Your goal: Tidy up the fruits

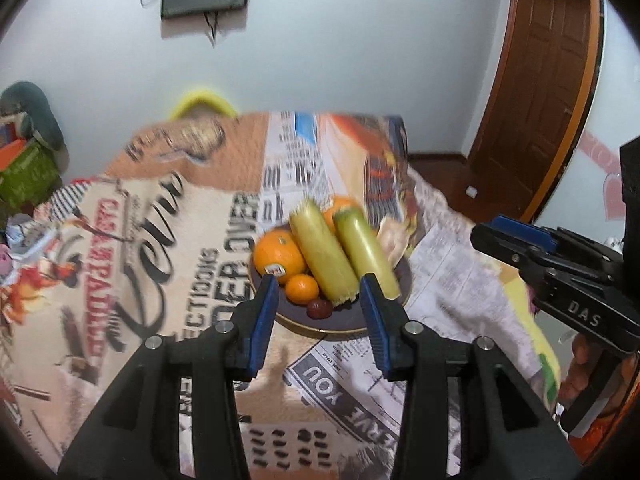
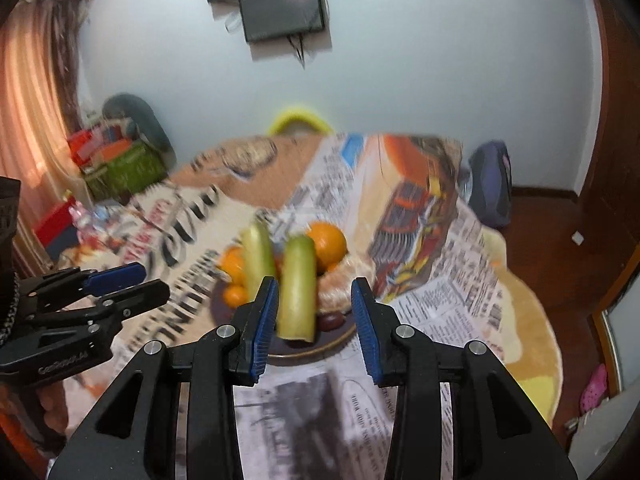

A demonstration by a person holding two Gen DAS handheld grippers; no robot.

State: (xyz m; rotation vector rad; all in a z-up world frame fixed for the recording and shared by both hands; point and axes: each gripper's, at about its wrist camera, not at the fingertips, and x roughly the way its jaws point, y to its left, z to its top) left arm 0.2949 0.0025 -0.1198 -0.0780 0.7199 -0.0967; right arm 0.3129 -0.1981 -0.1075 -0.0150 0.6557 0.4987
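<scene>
A dark, gold-rimmed round plate (image 1: 340, 326) sits near the middle of the table, on a newspaper-and-poster table covering (image 1: 168, 216). On it lie two long pale yellow-green cobs of corn (image 1: 322, 256) side by side, their near ends toward six o'clock and their far ends tilting toward eleven o'clock. A large orange with a small sticker (image 1: 278, 256) rests at the plate's nine o'clock side, a small orange mandarin (image 1: 302, 288) just in front of it, and another orange (image 1: 340, 206) peeks out behind the cobs at twelve o'clock. A small dark red fruit (image 1: 318, 308) lies at the near rim, at six o'clock.

Counted in the left wrist view: two cobs, three orange fruits, one red fruit.

The left gripper (image 1: 320, 292) hangs short of the plate with its blue-padded fingers (image 1: 264, 320) spread and nothing between them. The right gripper (image 2: 314, 300) is likewise parted and empty, with the plate beyond its tips.

Only the right wrist view shows a peeled, pale segmented citrus (image 2: 344, 284) at the plate's three o'clock side, an orange curtain (image 2: 28, 128) at nine o'clock and a dark blue backpack (image 2: 492, 184) at two o'clock. Only the left wrist view shows the brown wooden door (image 1: 544, 72) at one o'clock.
</scene>
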